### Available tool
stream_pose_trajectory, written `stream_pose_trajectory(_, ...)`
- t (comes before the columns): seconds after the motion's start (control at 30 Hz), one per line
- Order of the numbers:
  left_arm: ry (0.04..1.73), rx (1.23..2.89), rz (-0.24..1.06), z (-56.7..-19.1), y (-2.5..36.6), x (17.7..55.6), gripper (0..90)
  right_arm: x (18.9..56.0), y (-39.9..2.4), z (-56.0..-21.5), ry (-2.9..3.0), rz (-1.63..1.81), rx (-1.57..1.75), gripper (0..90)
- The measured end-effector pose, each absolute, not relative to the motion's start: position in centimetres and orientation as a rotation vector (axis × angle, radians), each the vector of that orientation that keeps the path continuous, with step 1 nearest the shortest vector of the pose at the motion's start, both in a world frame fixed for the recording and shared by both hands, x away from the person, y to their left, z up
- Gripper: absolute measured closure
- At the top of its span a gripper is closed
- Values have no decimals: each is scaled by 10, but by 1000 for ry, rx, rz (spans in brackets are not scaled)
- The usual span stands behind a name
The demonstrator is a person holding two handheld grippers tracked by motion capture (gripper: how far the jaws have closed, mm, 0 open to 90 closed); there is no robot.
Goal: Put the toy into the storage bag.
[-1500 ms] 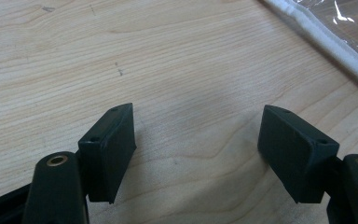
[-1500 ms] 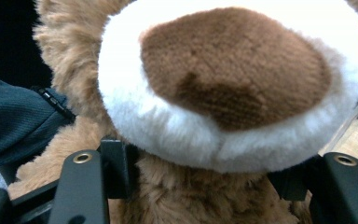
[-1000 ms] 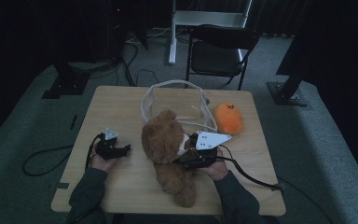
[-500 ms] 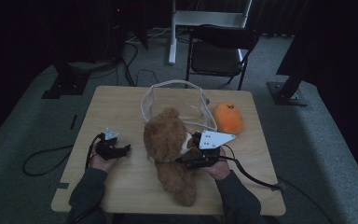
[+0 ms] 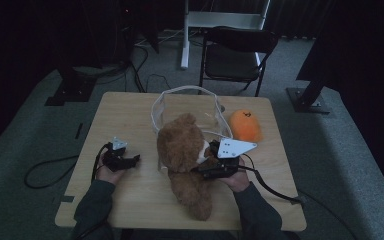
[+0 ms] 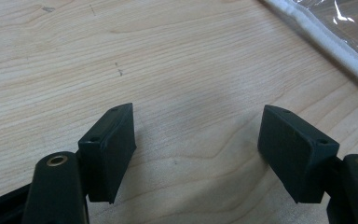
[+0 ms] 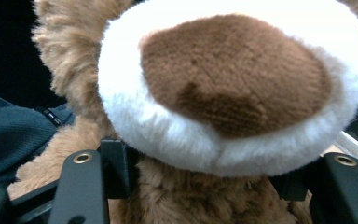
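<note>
Your right tool (image 5: 207, 162) has the teddy bear (image 5: 182, 150) clamped at the neck, mid-frame. Since a second ago the bear has tipped up toward the clear bag (image 5: 190, 107) behind it, so bagging looks close. Left tool (image 5: 130, 161) rests wide open, lower left.

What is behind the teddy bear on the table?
Behind the teddy bear stands a clear plastic container with a white rim; the bear's head covers its near wall. Whether anything lies inside cannot be told.
</note>
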State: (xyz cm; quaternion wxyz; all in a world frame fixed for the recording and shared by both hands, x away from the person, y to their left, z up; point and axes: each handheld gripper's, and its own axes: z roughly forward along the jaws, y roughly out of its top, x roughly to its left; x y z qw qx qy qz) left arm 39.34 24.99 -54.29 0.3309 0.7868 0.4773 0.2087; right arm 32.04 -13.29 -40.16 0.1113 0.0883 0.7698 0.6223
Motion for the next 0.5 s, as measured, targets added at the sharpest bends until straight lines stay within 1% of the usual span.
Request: stream_pose_trajectory(0.5,1248,2057,545,-543,250,393,278,321,-145,-392,2244,1828,286,367)
